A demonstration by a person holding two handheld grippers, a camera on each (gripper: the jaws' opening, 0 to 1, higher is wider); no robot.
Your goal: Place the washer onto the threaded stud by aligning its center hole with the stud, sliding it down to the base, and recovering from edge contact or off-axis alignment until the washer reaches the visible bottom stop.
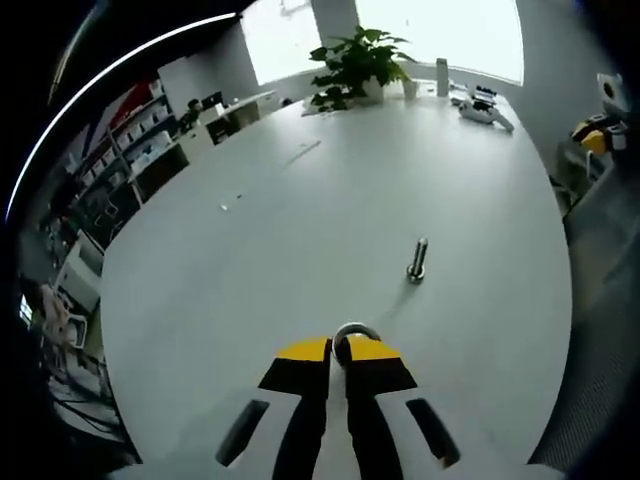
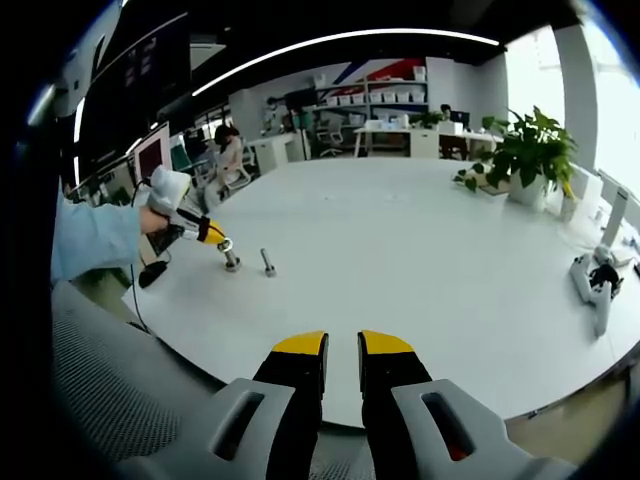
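Observation:
In the left gripper view a short threaded stud [image 1: 417, 260] stands upright on the white table [image 1: 300, 250]. My left gripper [image 1: 340, 355] is shut on a metal washer [image 1: 354, 339], held edge-up at the yellow jaw tips, short of the stud and slightly left of it. The right gripper view shows the same stud [image 2: 268, 262] far off to the left, with the left gripper [image 2: 222, 243] held by a hand just left of it. My right gripper [image 2: 342, 352] hovers over the near table edge, jaws slightly apart with nothing between them.
A potted plant [image 1: 355, 62] and a white handheld device [image 1: 487, 108] sit at the table's far end; the device [image 2: 595, 285] lies at the right edge in the right gripper view. A black cable [image 2: 150, 275] hangs by the hand. Grey mesh seating [image 2: 130, 380] is below.

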